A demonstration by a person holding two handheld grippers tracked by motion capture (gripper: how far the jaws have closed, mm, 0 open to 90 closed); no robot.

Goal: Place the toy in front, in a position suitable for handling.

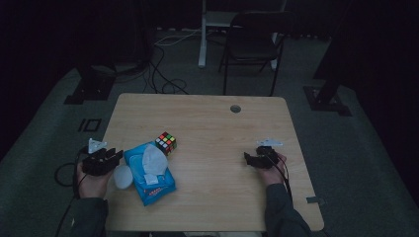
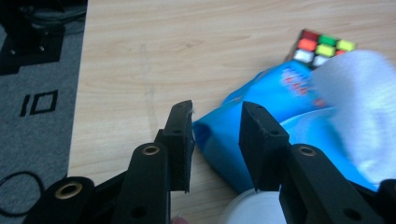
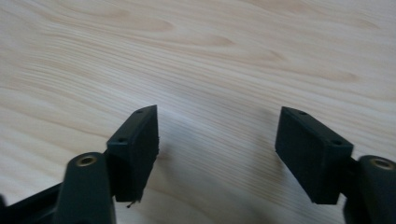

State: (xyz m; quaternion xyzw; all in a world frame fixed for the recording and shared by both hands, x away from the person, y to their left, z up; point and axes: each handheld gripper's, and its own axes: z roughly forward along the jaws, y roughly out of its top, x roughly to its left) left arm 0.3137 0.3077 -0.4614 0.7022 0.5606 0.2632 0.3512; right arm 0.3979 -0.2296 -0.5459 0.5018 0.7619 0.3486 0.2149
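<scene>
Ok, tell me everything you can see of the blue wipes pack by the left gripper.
The wipes pack is a soft, glossy blue pouch with red and white print, lying flat at the table's near left. A white wipe sticks up out of its top opening. A white round lid lies against its left edge, and the cube sits at its far corner; contact there is unclear. The left gripper is open, its fingers straddling the pack's near corner, seemingly without pinching it.
</scene>
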